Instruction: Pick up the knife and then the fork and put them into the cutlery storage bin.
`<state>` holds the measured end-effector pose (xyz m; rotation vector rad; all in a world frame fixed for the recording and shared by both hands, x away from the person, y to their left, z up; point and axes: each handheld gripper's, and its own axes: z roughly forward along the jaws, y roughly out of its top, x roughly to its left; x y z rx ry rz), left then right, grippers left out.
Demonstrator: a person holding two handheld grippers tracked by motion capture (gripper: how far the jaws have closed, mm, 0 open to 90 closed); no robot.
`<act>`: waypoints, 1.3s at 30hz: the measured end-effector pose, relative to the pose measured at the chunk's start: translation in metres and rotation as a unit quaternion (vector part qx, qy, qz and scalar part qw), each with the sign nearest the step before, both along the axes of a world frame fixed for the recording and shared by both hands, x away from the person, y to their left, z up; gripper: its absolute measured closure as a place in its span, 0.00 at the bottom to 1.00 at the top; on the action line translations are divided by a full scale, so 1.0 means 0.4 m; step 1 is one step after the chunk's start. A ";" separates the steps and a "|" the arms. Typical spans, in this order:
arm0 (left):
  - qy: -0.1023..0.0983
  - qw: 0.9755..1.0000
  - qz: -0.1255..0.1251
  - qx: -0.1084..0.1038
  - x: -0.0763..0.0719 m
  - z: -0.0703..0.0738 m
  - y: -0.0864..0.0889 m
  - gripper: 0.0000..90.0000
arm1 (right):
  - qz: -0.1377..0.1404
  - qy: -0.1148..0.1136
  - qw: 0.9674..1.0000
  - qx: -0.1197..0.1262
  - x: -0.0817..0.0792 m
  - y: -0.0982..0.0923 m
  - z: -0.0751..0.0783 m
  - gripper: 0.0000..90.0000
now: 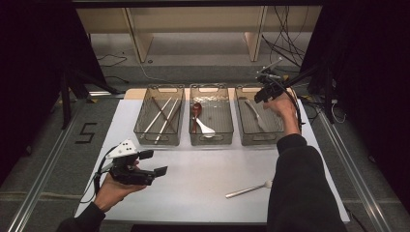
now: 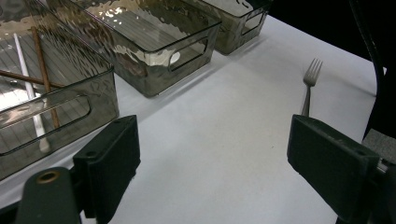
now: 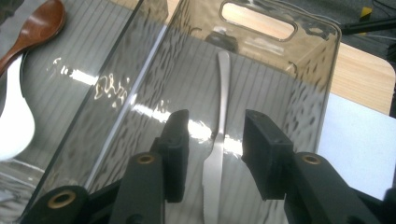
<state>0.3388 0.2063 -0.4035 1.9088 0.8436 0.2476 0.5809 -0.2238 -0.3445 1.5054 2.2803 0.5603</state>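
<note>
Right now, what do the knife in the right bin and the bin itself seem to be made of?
The slim silver knife looks like polished metal: it shows bright highlights. The smoky see-through rectangular bin seems to be tinted plastic with a rippled, glossy wall, though glass cannot be ruled out.

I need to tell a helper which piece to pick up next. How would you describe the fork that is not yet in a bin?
Start at the white table with three smoky clear bins along its far side. Come back to its near right part, in front of the right bin. The fork lies there alone on the bare surface, all silver metal, unlike the utensils sorted into bins.
</note>
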 end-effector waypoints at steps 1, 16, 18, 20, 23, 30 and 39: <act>0.000 1.000 0.000 0.000 0.000 0.000 -0.001 0.19 | 0.001 -0.001 1.000 0.000 -0.003 -0.003 0.001 0.67; -0.001 1.000 0.000 0.002 0.000 -0.001 0.000 0.18 | 0.074 -0.012 0.997 0.024 -0.082 0.022 0.035 0.49; -0.001 1.000 -0.001 0.004 0.000 -0.001 0.000 0.18 | 0.086 -0.017 0.996 0.030 -0.099 0.030 0.042 0.46; -0.001 1.000 0.000 0.004 0.000 -0.001 0.000 0.19 | 0.097 -0.021 0.995 0.028 -0.115 0.036 0.045 0.44; -0.004 1.000 0.000 0.004 -0.001 -0.001 0.001 0.18 | 0.109 -0.026 0.993 0.027 -0.141 0.036 0.044 0.43; -0.003 1.000 0.002 0.001 -0.001 -0.002 0.000 0.18 | 0.125 -0.040 0.991 0.030 -0.194 0.023 0.051 0.42; -0.002 1.000 0.004 0.001 0.001 -0.004 0.001 0.19 | 0.152 -0.046 0.987 0.035 -0.257 0.020 0.045 0.38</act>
